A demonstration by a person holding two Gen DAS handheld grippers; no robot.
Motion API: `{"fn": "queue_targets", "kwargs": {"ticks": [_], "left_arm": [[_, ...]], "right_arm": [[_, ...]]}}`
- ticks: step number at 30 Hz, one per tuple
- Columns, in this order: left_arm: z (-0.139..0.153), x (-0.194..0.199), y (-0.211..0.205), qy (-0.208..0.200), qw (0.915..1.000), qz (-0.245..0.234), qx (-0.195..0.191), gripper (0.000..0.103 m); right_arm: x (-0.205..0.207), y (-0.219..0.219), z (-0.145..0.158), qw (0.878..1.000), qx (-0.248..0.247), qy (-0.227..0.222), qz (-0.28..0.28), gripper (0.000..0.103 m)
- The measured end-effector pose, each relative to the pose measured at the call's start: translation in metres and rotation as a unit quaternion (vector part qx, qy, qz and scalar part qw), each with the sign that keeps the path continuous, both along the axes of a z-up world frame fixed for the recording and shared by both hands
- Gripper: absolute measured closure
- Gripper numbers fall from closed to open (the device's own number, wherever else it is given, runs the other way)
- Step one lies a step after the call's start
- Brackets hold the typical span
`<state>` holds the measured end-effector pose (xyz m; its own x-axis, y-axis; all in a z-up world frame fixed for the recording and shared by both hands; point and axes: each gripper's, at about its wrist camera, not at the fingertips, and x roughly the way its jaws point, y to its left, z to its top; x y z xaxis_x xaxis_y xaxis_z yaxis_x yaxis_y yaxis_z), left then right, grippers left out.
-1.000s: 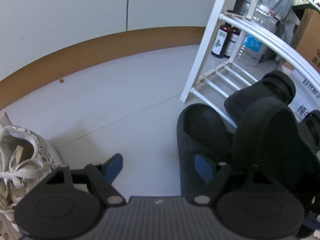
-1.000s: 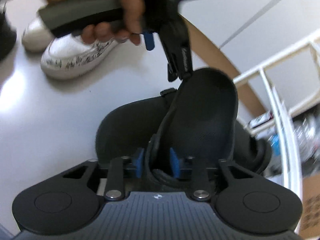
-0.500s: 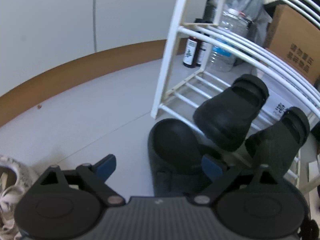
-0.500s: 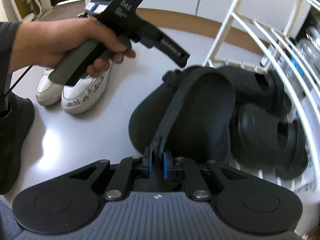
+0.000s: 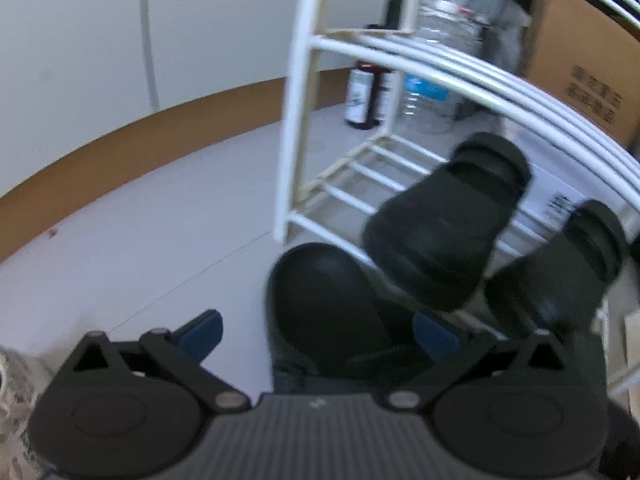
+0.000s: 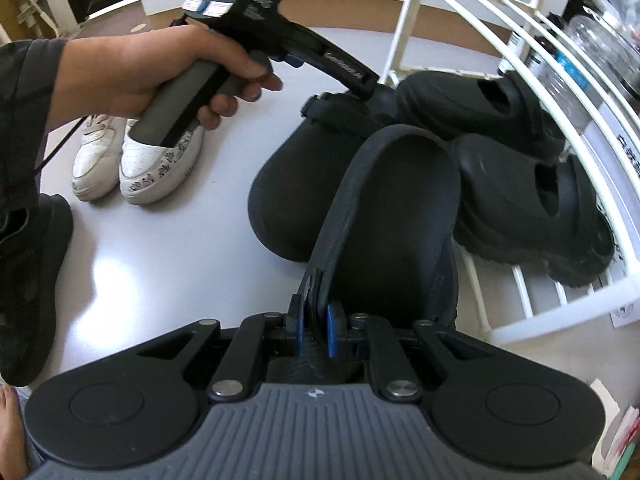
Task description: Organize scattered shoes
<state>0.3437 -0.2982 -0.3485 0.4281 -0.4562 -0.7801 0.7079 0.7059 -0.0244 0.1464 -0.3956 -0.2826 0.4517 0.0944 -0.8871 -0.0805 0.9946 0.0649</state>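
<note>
My right gripper [image 6: 315, 320] is shut on the rim of a black clog [image 6: 400, 220], which it holds tilted on its side beside the white rack [image 6: 404, 28]. Two more black clogs [image 6: 480, 108] [image 6: 536, 208] rest on the rack's bottom shelf. Another black clog [image 6: 292, 184] lies on the floor. A hand [image 6: 132, 68] holds my left gripper [image 5: 318, 334] over that clog's heel end; its jaws are opening, and a black clog [image 5: 328, 304] lies between the blue pads [image 5: 200, 332] untouched. A pair of white sneakers [image 6: 160, 168] stands on the floor to the left.
Dark bottles [image 5: 360, 96] and a clear water bottle [image 5: 432, 80] stand behind the rack's white post [image 5: 296, 120]. A cardboard box [image 5: 580, 72] is at the right. A black shoe [image 6: 28, 280] sits at the left edge. A brown skirting [image 5: 120, 140] runs along the wall.
The left jaws have spread wider and that gripper has swung toward the rack. The right gripper has rolled, turning its clog toward the rack's bottom shelf.
</note>
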Motion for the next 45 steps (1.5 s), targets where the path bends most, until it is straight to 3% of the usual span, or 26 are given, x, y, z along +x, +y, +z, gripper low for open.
{"fn": "queue_targets", "kwargs": {"ticks": [4, 10, 14, 16, 19, 25, 34, 36, 38, 41, 45], "left_arm": [[-0.016, -0.007, -0.013, 0.011, 0.9986, -0.03, 0.041, 0.001], [-0.021, -0.018, -0.002, 0.005, 0.9987, -0.044, 0.024, 0.012], [-0.011, -0.024, 0.014, 0.014, 0.9982, -0.056, 0.015, 0.023], [-0.006, -0.03, 0.02, 0.016, 0.997, -0.074, 0.014, 0.039], [0.0, -0.044, 0.025, 0.026, 0.9953, -0.09, 0.025, 0.044], [0.001, -0.058, 0.056, 0.058, 0.9952, -0.077, 0.012, 0.045], [0.009, -0.092, 0.084, 0.065, 0.9933, -0.094, 0.017, 0.045], [0.01, -0.096, 0.087, 0.061, 0.994, -0.089, 0.015, 0.045], [0.012, -0.096, 0.092, 0.066, 0.995, -0.075, 0.003, 0.048], [0.012, -0.095, 0.097, 0.073, 0.9954, -0.061, -0.007, 0.049], [0.011, -0.096, 0.098, 0.072, 0.9955, -0.062, -0.007, 0.049]], "right_arm": [[0.0, -0.007, -0.004, 1.0, 0.003, 0.007, -0.014, 0.09], [0.007, -0.008, -0.014, 0.999, 0.025, 0.002, -0.022, 0.09], [0.009, -0.005, -0.017, 1.0, 0.022, -0.002, -0.013, 0.091], [0.01, -0.003, -0.018, 1.0, 0.023, -0.002, -0.006, 0.091], [0.015, 0.0, -0.022, 1.0, 0.026, -0.003, 0.001, 0.091], [0.025, 0.007, -0.027, 1.0, 0.019, -0.004, 0.001, 0.091], [0.039, 0.007, -0.033, 0.999, 0.024, -0.01, -0.018, 0.091], [0.039, 0.009, -0.031, 0.999, 0.039, -0.009, -0.022, 0.087], [0.035, 0.011, -0.027, 0.999, 0.045, -0.017, -0.02, 0.055], [0.027, 0.013, -0.019, 0.998, 0.043, -0.035, -0.025, 0.031], [0.017, -0.001, -0.021, 0.996, 0.041, -0.022, -0.07, 0.026]]}}
